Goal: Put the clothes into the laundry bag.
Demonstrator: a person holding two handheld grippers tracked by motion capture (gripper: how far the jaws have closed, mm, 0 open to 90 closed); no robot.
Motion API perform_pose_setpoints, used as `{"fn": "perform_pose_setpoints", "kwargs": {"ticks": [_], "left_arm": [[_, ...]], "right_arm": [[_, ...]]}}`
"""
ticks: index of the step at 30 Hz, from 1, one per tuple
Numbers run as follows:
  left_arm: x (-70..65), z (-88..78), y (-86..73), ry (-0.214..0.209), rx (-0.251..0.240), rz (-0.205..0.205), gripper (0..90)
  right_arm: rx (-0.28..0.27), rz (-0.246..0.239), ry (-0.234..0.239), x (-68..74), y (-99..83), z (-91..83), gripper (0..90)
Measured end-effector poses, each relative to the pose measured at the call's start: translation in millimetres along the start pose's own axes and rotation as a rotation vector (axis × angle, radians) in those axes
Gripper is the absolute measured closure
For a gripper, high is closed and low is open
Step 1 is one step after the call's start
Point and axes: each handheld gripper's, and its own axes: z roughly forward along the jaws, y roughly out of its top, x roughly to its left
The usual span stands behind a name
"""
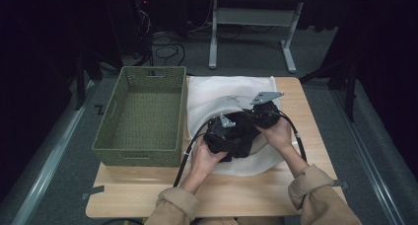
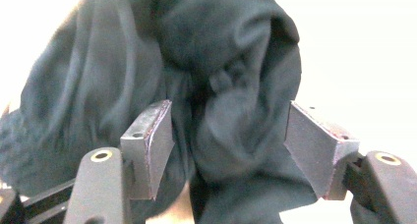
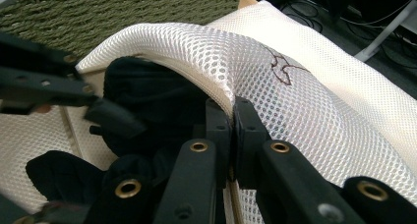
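My right gripper (image 3: 232, 111) is clamped on the rim of the mesh bag (image 3: 295, 86), lifting it open on the table (image 1: 148, 190) beside the basket (image 1: 143, 111). My left gripper (image 2: 228, 140) has its jaws apart, the dark cloth (image 2: 172, 62) loose between them at the bag's mouth.

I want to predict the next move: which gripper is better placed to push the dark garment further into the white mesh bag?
Left, probably. The left gripper is open with the dark garment between its jaws, free to regrip. The right gripper is shut on the white mesh bag edge, holding it up.
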Motion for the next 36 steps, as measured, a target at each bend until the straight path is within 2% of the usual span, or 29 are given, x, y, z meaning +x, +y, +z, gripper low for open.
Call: {"fn": "perform_pose_setpoints", "kwargs": {"ticks": [4,7,10,13,19,22,26,28,30,32,35,36], "left_arm": [[-4.0,0.0,-8.0,-0.017,0.037,0.01,32.7],[-9.5,6.4,-11.8,-0.004,0.079,0.042,31.7],[-11.9,15.4,-14.9,-0.013,0.113,0.051,29.9],[-12.6,22.2,-17.1,0.0,0.128,0.057,31.2],[-14.8,33.3,-19.0,0.04,0.173,0.095,43.3],[-12.2,38.6,-18.8,0.023,0.192,0.085,54.6],[-12.4,40.5,-13.6,0.041,0.222,0.091,65.6],[-10.1,39.9,-11.7,0.036,0.215,0.082,73.5],[-8.3,37.5,-10.7,0.035,0.198,0.068,77.4],[-6.7,32.3,-9.1,0.05,0.155,0.058,78.6],[-1.1,20.7,-3.1,0.071,0.07,0.02,79.3],[1.4,18.3,-0.8,0.074,0.057,0.008,79.3]], "right_arm": [[0.003,0.003,0.0,1.2,0.6,1.6,88.6],[0.008,0.0,-0.002,1.4,0.7,1.8,88.5],[0.009,-0.001,-0.005,-0.1,0.3,1.2,88.5],[0.01,0.001,-0.006,-2.3,-0.9,0.5,88.5],[0.013,0.002,-0.003,-3.1,-1.1,0.3,88.5],[0.013,0.003,-0.003,-1.8,-0.7,0.9,88.5],[0.014,0.001,-0.003,-1.8,-0.6,0.5,88.6],[0.012,0.001,-0.002,-1.9,-0.7,0.6,88.6],[0.01,-0.001,-0.005,-1.9,-0.6,0.4,88.5],[0.007,-0.003,-0.002,-2.6,-0.5,0.0,88.6],[0.003,0.005,-0.001,-2.1,-0.6,-0.9,88.5],[0.001,0.0,0.003,-2.3,-0.3,-1.5,88.6]]}}
